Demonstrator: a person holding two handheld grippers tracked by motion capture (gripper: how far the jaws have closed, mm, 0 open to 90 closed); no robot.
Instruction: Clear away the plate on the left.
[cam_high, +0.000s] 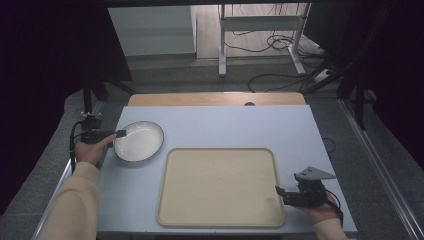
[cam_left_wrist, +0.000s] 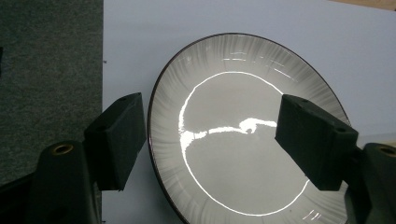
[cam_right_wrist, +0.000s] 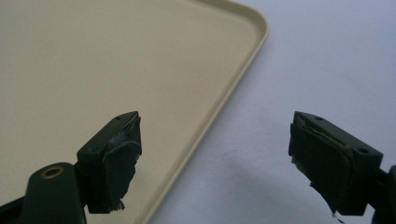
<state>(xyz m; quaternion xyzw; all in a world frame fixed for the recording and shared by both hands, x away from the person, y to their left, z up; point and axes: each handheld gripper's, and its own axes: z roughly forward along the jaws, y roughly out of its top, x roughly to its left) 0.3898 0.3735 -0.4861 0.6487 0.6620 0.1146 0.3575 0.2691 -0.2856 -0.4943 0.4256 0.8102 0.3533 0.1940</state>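
Right gripper (cam_high: 280, 193) wide apart astride tray (cam_high: 220, 187) rim, left gripper (cam_left_wrist: 210, 135) likewise over plate (cam_left_wrist: 243, 93) edge

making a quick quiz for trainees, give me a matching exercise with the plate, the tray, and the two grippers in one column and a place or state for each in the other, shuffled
Things:
1. plate
2. tray
3. left gripper
4. right gripper

Places or states:
A. beige, empty, at the middle of the table
B. open, jaws on either side of the tray's right rim
C. white with a dark rim, on the table's left part
D. open, jaws on either side of the plate's left rim

Pairs: 1-C, 2-A, 3-D, 4-B
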